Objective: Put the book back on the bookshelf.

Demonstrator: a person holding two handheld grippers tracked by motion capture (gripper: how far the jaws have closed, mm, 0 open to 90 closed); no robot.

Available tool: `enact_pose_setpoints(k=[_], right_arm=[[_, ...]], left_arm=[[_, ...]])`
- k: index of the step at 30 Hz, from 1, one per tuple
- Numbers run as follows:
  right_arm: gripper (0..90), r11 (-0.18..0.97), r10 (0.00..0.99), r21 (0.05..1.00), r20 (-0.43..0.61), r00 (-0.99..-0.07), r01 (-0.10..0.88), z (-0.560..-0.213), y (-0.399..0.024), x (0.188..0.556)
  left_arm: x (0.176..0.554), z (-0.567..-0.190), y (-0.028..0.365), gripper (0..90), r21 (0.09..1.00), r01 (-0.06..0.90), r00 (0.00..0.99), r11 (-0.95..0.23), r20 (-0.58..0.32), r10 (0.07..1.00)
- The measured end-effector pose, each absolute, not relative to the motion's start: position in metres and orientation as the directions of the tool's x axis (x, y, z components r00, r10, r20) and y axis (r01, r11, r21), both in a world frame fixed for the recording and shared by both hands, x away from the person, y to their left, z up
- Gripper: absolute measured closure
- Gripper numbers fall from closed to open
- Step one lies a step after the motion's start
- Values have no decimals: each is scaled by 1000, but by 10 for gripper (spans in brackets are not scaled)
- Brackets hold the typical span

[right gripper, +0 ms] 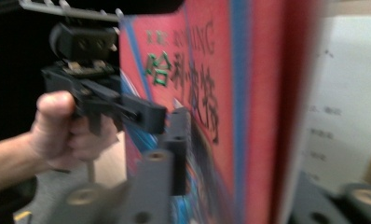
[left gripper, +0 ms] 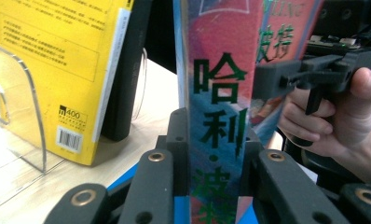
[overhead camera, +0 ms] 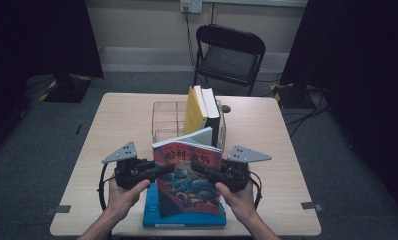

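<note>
A thick book with a red and blue cover (overhead camera: 188, 176) stands upright above a blue book (overhead camera: 187, 218) that lies flat at the table's near edge. My left gripper (overhead camera: 165, 169) is shut on its left side; in the left gripper view the jaws (left gripper: 215, 140) clamp the spine (left gripper: 221, 88). My right gripper (overhead camera: 200, 169) grips the book's right side. In the right gripper view, which is blurred, the book (right gripper: 230, 93) sits between the jaws of that gripper (right gripper: 242, 154), its pages slightly fanned. Each gripper view also shows the other hand's gripper (left gripper: 286, 77) (right gripper: 141, 114) on the cover.
Behind the held book a clear acrylic stand (overhead camera: 166, 119) holds a yellow book (overhead camera: 193, 112) (left gripper: 58, 70) and a black and white one (overhead camera: 211, 107), both upright. The light wooden table (overhead camera: 122, 125) has bare room left and right. A black chair (overhead camera: 229, 55) stands beyond it.
</note>
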State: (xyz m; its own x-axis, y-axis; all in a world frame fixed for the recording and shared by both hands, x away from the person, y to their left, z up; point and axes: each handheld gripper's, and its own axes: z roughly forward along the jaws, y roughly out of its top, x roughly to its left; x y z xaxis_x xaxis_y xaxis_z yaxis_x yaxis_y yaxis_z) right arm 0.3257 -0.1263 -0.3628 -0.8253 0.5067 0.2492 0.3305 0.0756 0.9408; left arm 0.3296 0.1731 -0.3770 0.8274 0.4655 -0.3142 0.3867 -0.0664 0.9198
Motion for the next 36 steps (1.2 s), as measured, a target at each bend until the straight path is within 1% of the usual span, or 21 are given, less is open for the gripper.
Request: enact_pose_setpoints(k=[1,2,4,5,7,8,10,14,17,21,22,27,29,31,36], right_arm=[[594,80,522,940,243,-818,331,-364,-129,324],[558,82,533,939,243,-811,335,-365,-133,323],[513,80,558,943,227,-798,324,-366,-143,322],[475,76,577,948,212,-789,310,-365,-147,321],[420,50,583,944,237,-777,325,-365,-157,324],[398,35,574,940,258,-777,338,-366,-162,327],[364,30,571,937,269,-775,347,-369,-166,332],[314,32,550,921,308,-776,388,-379,-166,345],[300,36,543,914,321,-776,404,-385,-163,356],[293,27,500,906,354,-790,422,-387,-157,365],[300,29,487,905,359,-796,425,-387,-155,366],[358,52,525,913,319,-789,404,-382,-149,364],[405,56,531,915,312,-788,399,-380,-149,364],[429,46,527,918,313,-790,395,-379,-150,364],[436,19,532,939,282,-799,344,-369,-152,360]], left_arm=[[328,-377,173,746,922,381,830,-66,-310,464],[328,-377,173,747,924,376,832,-68,-305,464],[326,-376,172,746,928,367,836,-71,-295,463],[325,-376,172,746,928,365,837,-75,-292,464],[324,-376,171,746,931,357,839,-75,-284,464],[323,-376,171,746,932,354,840,-81,-279,465],[322,-376,171,746,934,347,844,-81,-273,462],[320,-376,171,747,938,335,851,-85,-262,456],[317,-375,170,747,943,321,861,-93,-249,444],[315,-374,169,747,944,314,864,-100,-241,441],[316,-374,170,747,943,317,864,-101,-243,442],[318,-374,172,746,941,326,858,-92,-254,446],[317,-373,173,746,943,322,855,-88,-249,455],[316,-369,173,747,952,288,861,-103,-211,462],[311,-361,170,746,973,198,868,-117,-118,481]])
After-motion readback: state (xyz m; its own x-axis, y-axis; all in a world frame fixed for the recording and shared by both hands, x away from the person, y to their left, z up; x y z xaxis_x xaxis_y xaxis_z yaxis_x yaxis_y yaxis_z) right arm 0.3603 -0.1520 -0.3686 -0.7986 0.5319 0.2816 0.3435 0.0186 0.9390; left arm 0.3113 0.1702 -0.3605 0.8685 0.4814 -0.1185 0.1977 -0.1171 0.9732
